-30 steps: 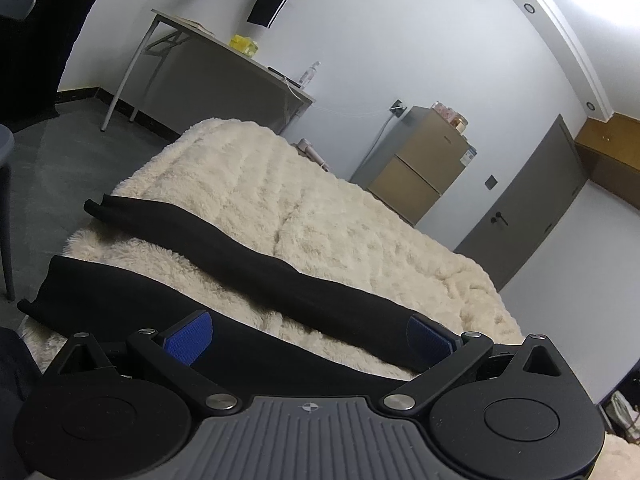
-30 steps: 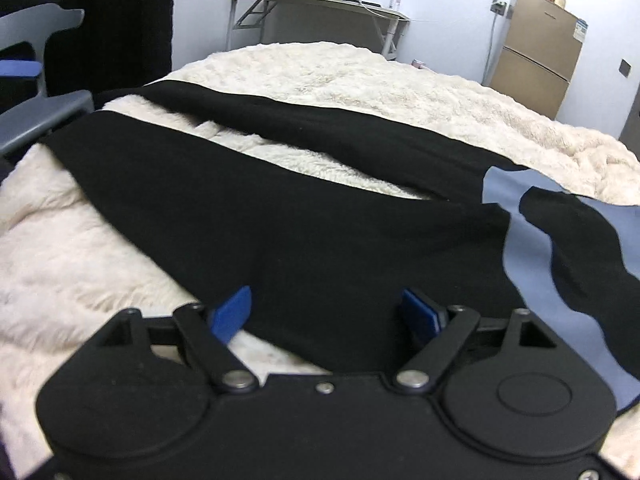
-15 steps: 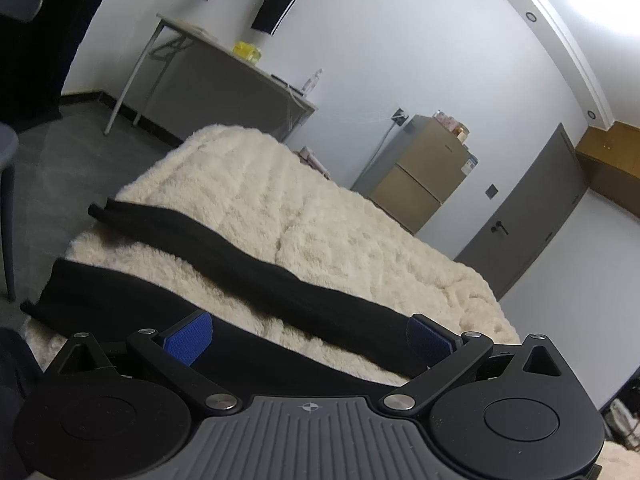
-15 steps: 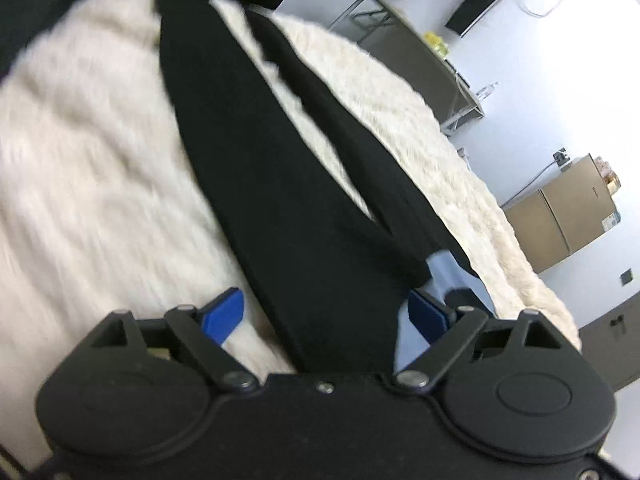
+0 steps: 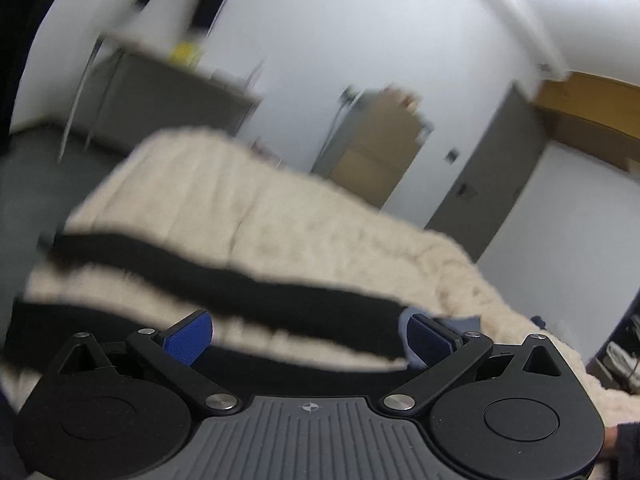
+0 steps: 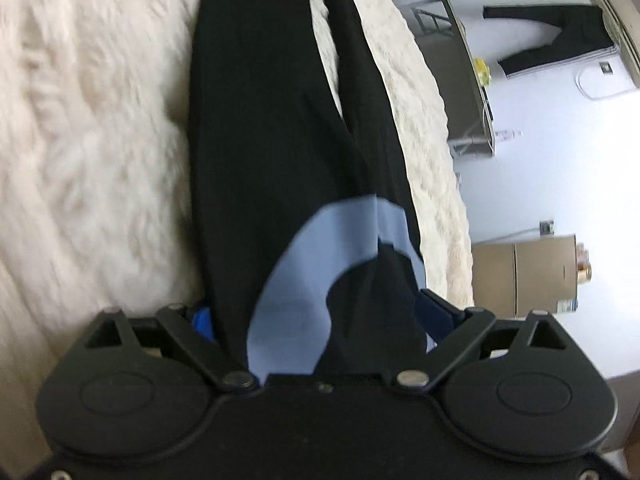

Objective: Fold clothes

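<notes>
A desk (image 6: 464, 80) and brown cabinet (image 6: 528, 276) stand against the wall.

1 pants (image 6: 272, 128), 1 blanket (image 6: 88, 120), 2 grippers (image 5: 308, 338) (image 6: 316, 316).

A bedroom in a home, or a room fitted out as one. Shown by a bed (image 5: 304, 216) under a cream shaggy blanket (image 6: 92, 128), a metal-legged desk (image 5: 168, 92) against the white wall, a small tan two-door fridge (image 6: 524, 276) beside a wall socket, a grey door (image 5: 492, 176) with a wooden cabinet (image 5: 592, 108) above, dark clothing (image 6: 556, 36) hung on the wall, grey floor (image 5: 36, 176).
</notes>
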`<action>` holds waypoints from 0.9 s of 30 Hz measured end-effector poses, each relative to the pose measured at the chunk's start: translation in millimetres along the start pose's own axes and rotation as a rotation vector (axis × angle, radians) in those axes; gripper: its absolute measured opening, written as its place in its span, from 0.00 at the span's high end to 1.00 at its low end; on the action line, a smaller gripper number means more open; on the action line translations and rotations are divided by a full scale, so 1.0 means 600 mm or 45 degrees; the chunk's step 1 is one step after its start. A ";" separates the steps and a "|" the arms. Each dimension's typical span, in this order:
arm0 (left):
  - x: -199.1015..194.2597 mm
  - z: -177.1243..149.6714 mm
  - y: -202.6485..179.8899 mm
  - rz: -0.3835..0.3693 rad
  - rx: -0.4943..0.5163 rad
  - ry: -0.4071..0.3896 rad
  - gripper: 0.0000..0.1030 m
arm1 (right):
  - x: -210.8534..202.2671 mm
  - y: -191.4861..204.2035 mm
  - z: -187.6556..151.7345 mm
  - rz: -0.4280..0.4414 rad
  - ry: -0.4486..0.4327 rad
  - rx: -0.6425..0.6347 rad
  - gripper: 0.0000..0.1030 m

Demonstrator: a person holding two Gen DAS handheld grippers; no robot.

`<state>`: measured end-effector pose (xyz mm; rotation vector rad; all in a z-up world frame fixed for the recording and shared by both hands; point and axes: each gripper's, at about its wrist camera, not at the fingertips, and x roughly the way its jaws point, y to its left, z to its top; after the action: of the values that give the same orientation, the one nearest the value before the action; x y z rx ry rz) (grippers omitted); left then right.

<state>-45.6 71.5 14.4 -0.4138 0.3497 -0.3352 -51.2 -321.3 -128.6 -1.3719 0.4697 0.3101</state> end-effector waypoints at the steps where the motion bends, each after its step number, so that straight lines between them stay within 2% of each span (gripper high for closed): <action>1: -0.004 0.000 -0.009 0.012 0.016 -0.060 0.00 | 0.003 -0.001 -0.004 0.002 0.009 0.031 0.06; 5: -0.006 0.001 -0.036 0.083 0.041 -0.193 0.00 | 0.008 0.003 -0.006 -0.005 0.003 0.081 0.06; 7: 0.000 -0.001 -0.052 0.128 0.150 -0.206 0.00 | 0.009 0.005 -0.009 -0.006 -0.002 0.106 0.06; 9: 0.006 -0.004 -0.065 0.143 0.285 -0.176 0.00 | 0.006 0.000 -0.007 -0.002 -0.003 0.140 0.05; 11: 0.013 -0.004 -0.071 0.113 0.387 -0.091 0.00 | 0.008 -0.007 -0.007 0.004 -0.012 0.167 0.05; 15: 0.027 0.007 -0.064 -0.064 0.527 0.179 0.00 | 0.001 -0.015 -0.009 0.041 -0.062 0.177 0.05; 17: 0.041 0.009 -0.061 -0.063 0.641 0.308 0.00 | -0.008 -0.022 -0.009 0.053 -0.117 0.179 0.05; 18: 0.045 0.004 -0.063 -0.045 0.732 0.342 0.00 | -0.011 -0.022 -0.009 0.051 -0.124 0.170 0.05; 20: 0.054 -0.015 -0.073 0.005 1.015 0.429 0.01 | -0.017 -0.025 -0.007 0.056 -0.123 0.148 0.05; 22: 0.058 -0.048 -0.083 -0.026 1.372 0.520 0.03 | -0.024 -0.029 -0.006 0.069 -0.105 0.113 0.05; 25: 0.067 -0.078 -0.075 -0.137 1.548 0.605 0.08 | -0.034 -0.030 -0.013 0.057 -0.075 -0.001 0.05; 27: 0.077 -0.091 -0.064 -0.182 1.585 0.638 0.16 | -0.039 -0.028 -0.027 0.051 -0.053 -0.083 0.06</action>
<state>-35.6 2.9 -27.3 0.8880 0.5262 -0.7225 -65.6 -339.0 -104.6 -1.4182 0.4558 0.3891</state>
